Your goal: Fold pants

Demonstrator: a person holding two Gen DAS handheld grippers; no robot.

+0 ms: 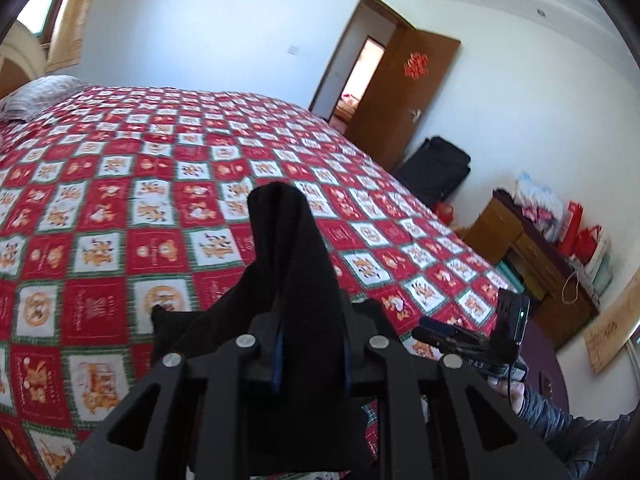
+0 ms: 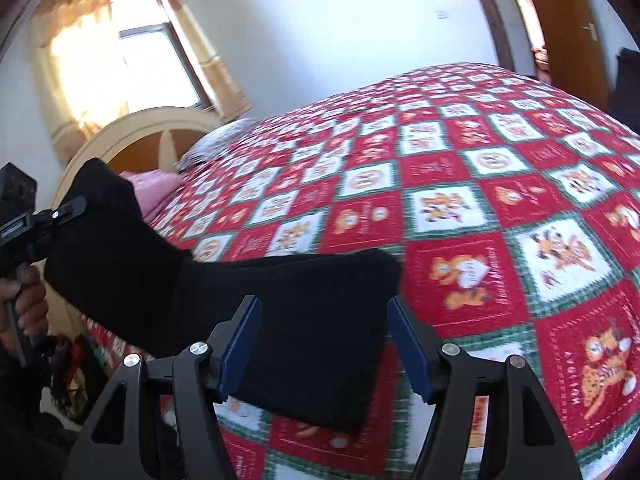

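Note:
The black pants (image 2: pixel 256 304) hang lifted over the near edge of the bed. My left gripper (image 1: pixel 308 344) is shut on an end of the pants (image 1: pixel 292 264), which stands up between its fingers and hides the tips. In the right wrist view the left gripper (image 2: pixel 68 210) shows at far left, pinching the cloth up. My right gripper (image 2: pixel 324 344) is open, its blue pads (image 2: pixel 236 344) apart on either side of the folded black cloth, which lies between them. The right gripper also shows in the left wrist view (image 1: pixel 432 330).
The bed carries a red, white and green checked quilt (image 1: pixel 160 184) with pillows (image 2: pixel 212 140) at the headboard. A brown door (image 1: pixel 400 92), a black suitcase (image 1: pixel 436 168) and a wooden cabinet with bags (image 1: pixel 536 248) stand beyond the bed.

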